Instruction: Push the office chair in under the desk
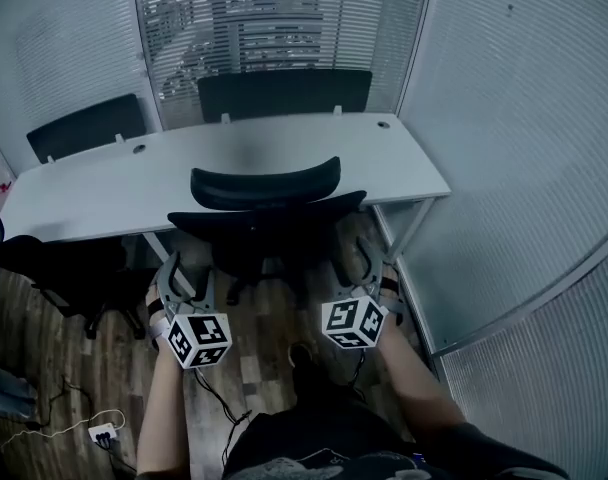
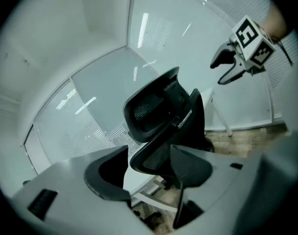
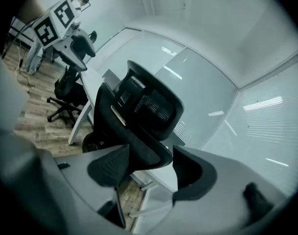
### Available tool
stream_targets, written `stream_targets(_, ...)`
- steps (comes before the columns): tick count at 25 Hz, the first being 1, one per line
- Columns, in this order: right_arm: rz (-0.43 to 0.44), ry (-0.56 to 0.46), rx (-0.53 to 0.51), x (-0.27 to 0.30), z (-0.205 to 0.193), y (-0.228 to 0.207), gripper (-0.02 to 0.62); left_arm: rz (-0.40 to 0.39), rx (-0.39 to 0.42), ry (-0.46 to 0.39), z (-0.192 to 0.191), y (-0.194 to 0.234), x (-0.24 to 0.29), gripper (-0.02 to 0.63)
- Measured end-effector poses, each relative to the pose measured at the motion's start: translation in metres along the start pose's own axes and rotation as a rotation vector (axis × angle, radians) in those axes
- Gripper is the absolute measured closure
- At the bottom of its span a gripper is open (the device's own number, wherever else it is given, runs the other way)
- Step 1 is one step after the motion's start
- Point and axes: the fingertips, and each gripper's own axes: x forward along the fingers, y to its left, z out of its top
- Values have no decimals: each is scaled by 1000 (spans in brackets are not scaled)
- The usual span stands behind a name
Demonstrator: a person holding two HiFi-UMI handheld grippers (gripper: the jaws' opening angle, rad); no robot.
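A black mesh office chair (image 1: 264, 223) with a curved headrest (image 1: 266, 182) stands at the near side of the white desk (image 1: 104, 183), its back toward me. My left gripper (image 1: 184, 273) is at the left end of the backrest and my right gripper (image 1: 356, 266) at the right end. In the left gripper view the left gripper (image 2: 149, 151) stands open, and the chair (image 2: 159, 106) shows through the gap. In the right gripper view the right gripper (image 3: 151, 151) is open too, with the edge of the chair back (image 3: 139, 116) in the gap. I cannot tell whether either touches the chair.
Two more black chairs (image 1: 284, 93) (image 1: 89, 126) stand behind the desk and another one (image 1: 74, 273) at its near left. Glass partitions with blinds (image 1: 504, 168) close in the room at the back and right. A power strip (image 1: 104, 431) with cables lies on the wooden floor.
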Motion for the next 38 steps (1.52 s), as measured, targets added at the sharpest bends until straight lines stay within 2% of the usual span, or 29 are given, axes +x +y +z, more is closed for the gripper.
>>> stream_targets(5, 30, -60, 112, -35, 15, 1, 307, 3, -131, -92, 26, -9, -39, 397)
stream_targets(11, 83, -108, 178, -50, 24, 4, 311, 17, -181, -132, 42, -15, -52, 501)
stream_targets(13, 98, -113, 196, -55, 23, 8, 337, -12, -200, -131, 46, -25, -58, 506)
stream_targets(16, 86, -124, 198, -66, 21, 8, 476, -30, -234, -134, 54, -40, -72, 517)
stream_targets(19, 100, -127, 194, -80, 18, 10, 536, -30, -259, -126, 60, -51, -86, 518)
stream_targets(23, 150, -125, 246, -110, 12, 15, 556, -43, -326, -133, 71, -64, -113, 536)
stream_targets(30, 169, -174, 286, -188, 0, 7, 566, -19, -376, -168, 94, -91, -174, 570)
stream_targets(38, 214, -184, 367, -278, -29, 2, 572, -60, -416, -121, 96, -141, -264, 575)
